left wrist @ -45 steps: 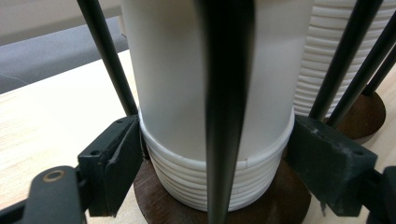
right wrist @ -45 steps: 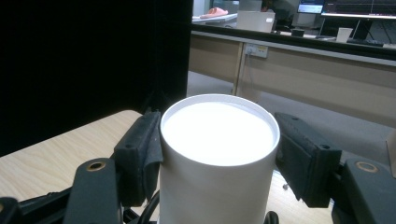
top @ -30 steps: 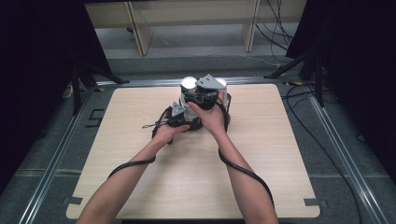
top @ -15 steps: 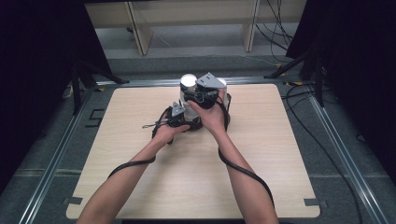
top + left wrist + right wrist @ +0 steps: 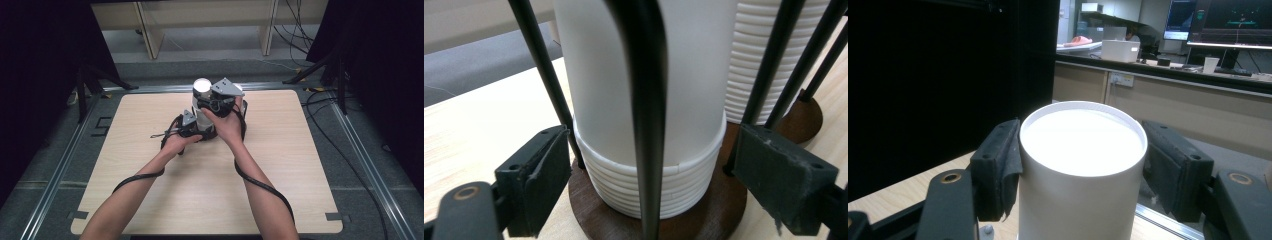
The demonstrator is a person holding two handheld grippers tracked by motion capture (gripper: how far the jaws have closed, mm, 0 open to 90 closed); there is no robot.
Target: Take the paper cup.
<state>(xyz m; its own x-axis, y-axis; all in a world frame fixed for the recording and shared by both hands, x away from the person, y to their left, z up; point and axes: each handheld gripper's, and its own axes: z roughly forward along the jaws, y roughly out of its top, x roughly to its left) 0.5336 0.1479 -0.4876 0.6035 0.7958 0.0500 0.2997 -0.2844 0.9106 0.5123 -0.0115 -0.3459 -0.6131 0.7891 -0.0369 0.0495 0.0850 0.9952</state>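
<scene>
A black wire cup rack (image 5: 206, 131) on a round brown base (image 5: 596, 215) stands at the table's middle back, holding stacks of upside-down white paper cups (image 5: 649, 170). My left gripper (image 5: 190, 124) is low at the rack's foot; its pads (image 5: 541, 177) press against two rods on either side of the near stack. My right gripper (image 5: 220, 97) is up at the top of that stack, shut on the top cup (image 5: 1080, 165), one pad on each side of it.
A second ribbed stack of cups (image 5: 756, 65) stands in the rack behind the first. The wooden table (image 5: 300, 165) has bare room in front and on both sides. Cables trail back from both grippers along the forearms.
</scene>
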